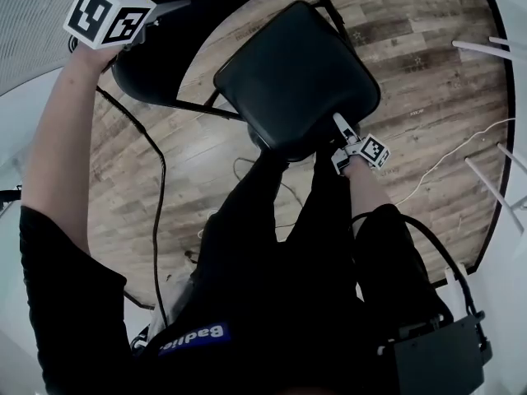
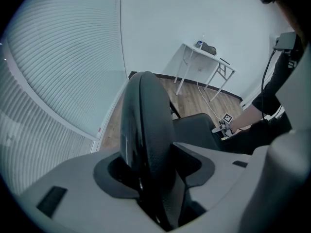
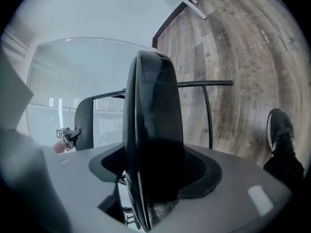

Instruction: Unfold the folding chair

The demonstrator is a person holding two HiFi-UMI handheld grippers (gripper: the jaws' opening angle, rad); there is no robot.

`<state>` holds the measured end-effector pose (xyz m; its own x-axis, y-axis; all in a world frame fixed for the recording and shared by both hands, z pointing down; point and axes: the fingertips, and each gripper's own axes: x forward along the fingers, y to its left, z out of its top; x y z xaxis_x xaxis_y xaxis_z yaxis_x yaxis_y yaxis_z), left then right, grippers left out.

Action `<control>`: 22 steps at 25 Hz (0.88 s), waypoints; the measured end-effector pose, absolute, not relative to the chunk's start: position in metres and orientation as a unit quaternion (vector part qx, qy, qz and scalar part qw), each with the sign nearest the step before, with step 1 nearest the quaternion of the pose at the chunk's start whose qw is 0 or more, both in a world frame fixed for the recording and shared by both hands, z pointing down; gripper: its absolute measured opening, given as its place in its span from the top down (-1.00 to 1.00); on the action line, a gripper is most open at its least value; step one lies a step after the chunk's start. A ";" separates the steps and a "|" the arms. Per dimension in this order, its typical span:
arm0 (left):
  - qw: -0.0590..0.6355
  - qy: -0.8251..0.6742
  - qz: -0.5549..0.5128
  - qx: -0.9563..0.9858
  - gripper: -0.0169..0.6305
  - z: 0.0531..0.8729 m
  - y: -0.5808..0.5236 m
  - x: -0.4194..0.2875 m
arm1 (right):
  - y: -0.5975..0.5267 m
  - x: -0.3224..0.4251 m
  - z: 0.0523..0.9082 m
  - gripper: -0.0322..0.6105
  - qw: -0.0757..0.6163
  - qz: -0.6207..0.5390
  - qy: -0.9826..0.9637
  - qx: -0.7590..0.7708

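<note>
The black folding chair stands on the wood floor in front of me. Its padded seat (image 1: 296,76) tilts up toward me, and its curved backrest (image 1: 144,76) is at the upper left. My left gripper (image 1: 169,6) is shut on the backrest's top edge, which fills the jaws in the left gripper view as the backrest (image 2: 146,130). My right gripper (image 1: 339,123) is shut on the seat's near edge. In the right gripper view the seat (image 3: 153,130) stands edge-on between the jaws, with the backrest (image 3: 83,123) and the left gripper (image 3: 73,134) beyond.
A white table (image 2: 206,52) stands against the far wall, with window blinds (image 2: 48,81) on the left. More white table legs (image 1: 486,52) are at the right. A black cable (image 1: 156,179) hangs by my left arm. My shoe (image 3: 279,130) is beside the chair frame (image 3: 206,110).
</note>
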<state>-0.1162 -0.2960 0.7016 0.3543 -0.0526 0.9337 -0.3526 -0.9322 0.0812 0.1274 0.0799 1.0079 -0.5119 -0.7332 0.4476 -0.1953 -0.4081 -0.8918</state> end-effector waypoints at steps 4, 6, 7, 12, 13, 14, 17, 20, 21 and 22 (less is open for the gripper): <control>0.130 -0.138 0.558 0.808 0.31 0.695 -0.276 -0.108 | 0.094 0.135 1.017 -0.06 0.167 -0.703 0.490 -0.488; 0.133 -0.144 0.563 0.803 0.30 0.693 -0.260 -0.101 | 0.106 0.142 1.023 -0.12 0.142 -0.702 0.469 -0.518; 0.136 -0.145 0.566 0.801 0.30 0.693 -0.253 -0.098 | 0.112 0.144 1.025 -0.14 0.130 -0.701 0.457 -0.531; 0.144 -0.145 0.580 0.789 0.29 0.697 -0.232 -0.095 | 0.128 0.151 1.033 -0.16 0.101 -0.710 0.432 -0.547; 0.144 -0.146 0.581 0.788 0.29 0.697 -0.229 -0.094 | 0.129 0.153 1.035 -0.16 0.098 -0.710 0.431 -0.548; 0.141 -0.148 0.581 0.788 0.29 0.698 -0.226 -0.092 | 0.131 0.155 1.036 -0.16 0.095 -0.709 0.430 -0.551; 0.115 -0.160 0.582 0.789 0.24 0.696 -0.226 -0.088 | 0.134 0.157 1.037 -0.16 0.094 -0.704 0.431 -0.557; 0.105 -0.168 0.582 0.788 0.21 0.696 -0.228 -0.086 | 0.134 0.162 1.035 -0.16 0.073 -0.705 0.429 -0.561; 0.103 -0.169 0.580 0.790 0.20 0.696 -0.228 -0.086 | 0.134 0.163 1.031 -0.16 0.060 -0.706 0.429 -0.561; 0.101 -0.171 0.577 0.792 0.19 0.695 -0.227 -0.086 | 0.134 0.164 1.025 -0.16 0.047 -0.706 0.432 -0.559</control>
<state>-0.0857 -0.2274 0.6954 0.2750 -0.1540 0.9490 -0.3876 -0.9211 -0.0371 0.1644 0.1341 1.0250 -0.3704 -0.5493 0.7491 -0.4177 -0.6218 -0.6625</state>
